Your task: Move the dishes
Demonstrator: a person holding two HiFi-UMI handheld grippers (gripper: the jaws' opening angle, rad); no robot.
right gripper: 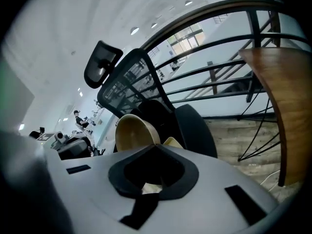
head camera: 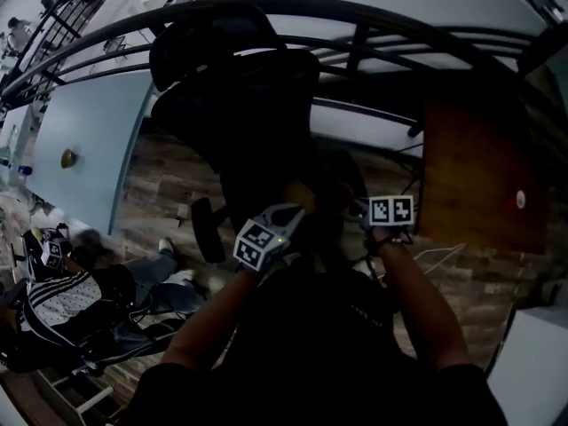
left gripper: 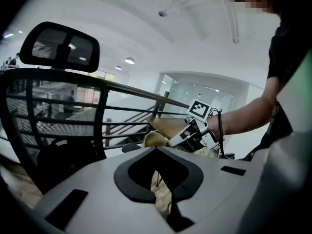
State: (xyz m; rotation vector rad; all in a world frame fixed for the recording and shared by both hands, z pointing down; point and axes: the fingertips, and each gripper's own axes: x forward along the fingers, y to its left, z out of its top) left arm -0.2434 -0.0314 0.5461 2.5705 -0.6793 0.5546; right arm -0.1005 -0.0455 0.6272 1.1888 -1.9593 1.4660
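In the head view both grippers are raised in front of me with tan dishes (head camera: 297,193) between them, mostly hidden in the dark. The left gripper (left gripper: 163,191) is shut on a tan dish rim (left gripper: 161,201). Beyond it in the left gripper view show a wooden dish (left gripper: 168,125), a cream bowl (left gripper: 153,139) and the right gripper (left gripper: 171,141) with its marker cube. The right gripper (right gripper: 151,182) is shut on a pale dish edge (right gripper: 148,188); a wooden bowl (right gripper: 134,130) and a cream rim (right gripper: 170,143) rise just past its jaws.
A black mesh office chair (head camera: 240,96) stands directly ahead. A brown wooden table (head camera: 479,167) is at the right, a white table (head camera: 89,149) at the left, a dark railing (head camera: 355,16) beyond. A person (head camera: 62,300) sits low at the left. Cables (right gripper: 258,145) lie on the plank floor.
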